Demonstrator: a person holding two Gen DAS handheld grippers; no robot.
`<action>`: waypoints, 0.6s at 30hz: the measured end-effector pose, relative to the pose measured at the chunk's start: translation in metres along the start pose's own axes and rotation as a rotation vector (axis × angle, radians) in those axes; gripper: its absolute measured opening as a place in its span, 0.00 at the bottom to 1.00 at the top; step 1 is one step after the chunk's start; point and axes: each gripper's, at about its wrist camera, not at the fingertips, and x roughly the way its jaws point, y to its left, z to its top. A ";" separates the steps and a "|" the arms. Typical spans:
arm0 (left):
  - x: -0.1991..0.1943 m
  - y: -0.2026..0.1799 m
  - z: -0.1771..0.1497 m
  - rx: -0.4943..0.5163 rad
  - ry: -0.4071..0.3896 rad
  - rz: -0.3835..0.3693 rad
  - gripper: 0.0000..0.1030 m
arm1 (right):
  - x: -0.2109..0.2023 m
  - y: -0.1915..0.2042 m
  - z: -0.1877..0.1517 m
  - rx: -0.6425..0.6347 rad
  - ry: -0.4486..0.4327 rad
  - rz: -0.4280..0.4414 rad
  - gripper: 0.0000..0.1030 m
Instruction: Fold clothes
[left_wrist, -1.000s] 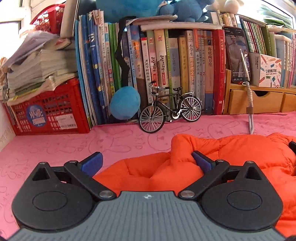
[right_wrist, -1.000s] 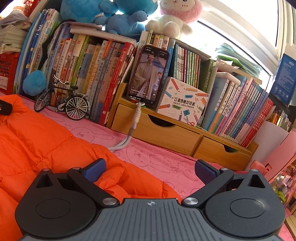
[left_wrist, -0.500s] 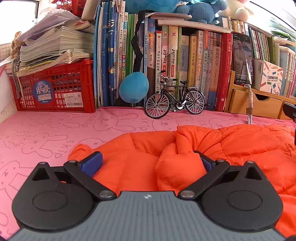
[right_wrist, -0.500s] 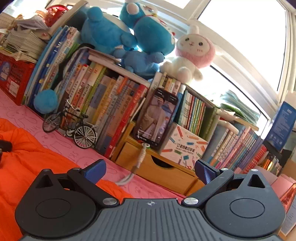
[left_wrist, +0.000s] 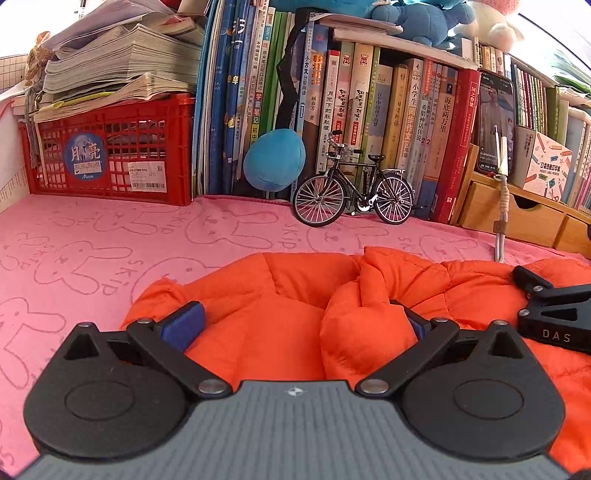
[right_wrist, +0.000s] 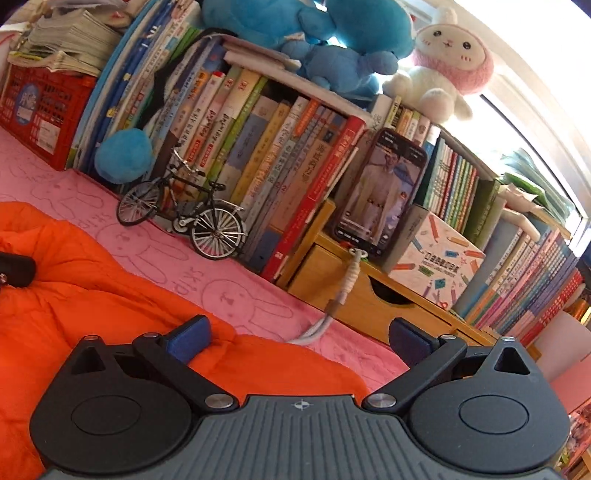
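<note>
Both tongs, left (left_wrist: 295, 321) and right (right_wrist: 297, 334), gape wide over the orange jacket (left_wrist: 295, 295) (left's right pad apparently touching a fold) on the pink surface (left_wrist: 110, 240).

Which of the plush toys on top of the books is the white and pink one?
The rabbit plush, sitting at the right end of the row by the window. The other plush toys beside it are all blue.

One orange jacket (left_wrist: 295, 295), one model bicycle (left_wrist: 354, 195), one red crate (left_wrist: 110, 155), one phone (right_wrist: 380, 192), perhaps three plush toys (right_wrist: 447, 55) (tops cropped)
</note>
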 end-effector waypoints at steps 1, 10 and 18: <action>0.000 0.000 0.000 0.000 0.000 -0.001 1.00 | 0.003 -0.006 -0.008 -0.013 0.008 -0.038 1.00; 0.000 0.001 -0.001 -0.005 -0.001 -0.006 1.00 | 0.016 -0.055 -0.050 0.109 0.110 -0.138 1.00; 0.000 0.001 -0.001 -0.013 -0.001 -0.009 1.00 | -0.007 -0.089 -0.044 0.239 0.075 -0.217 0.99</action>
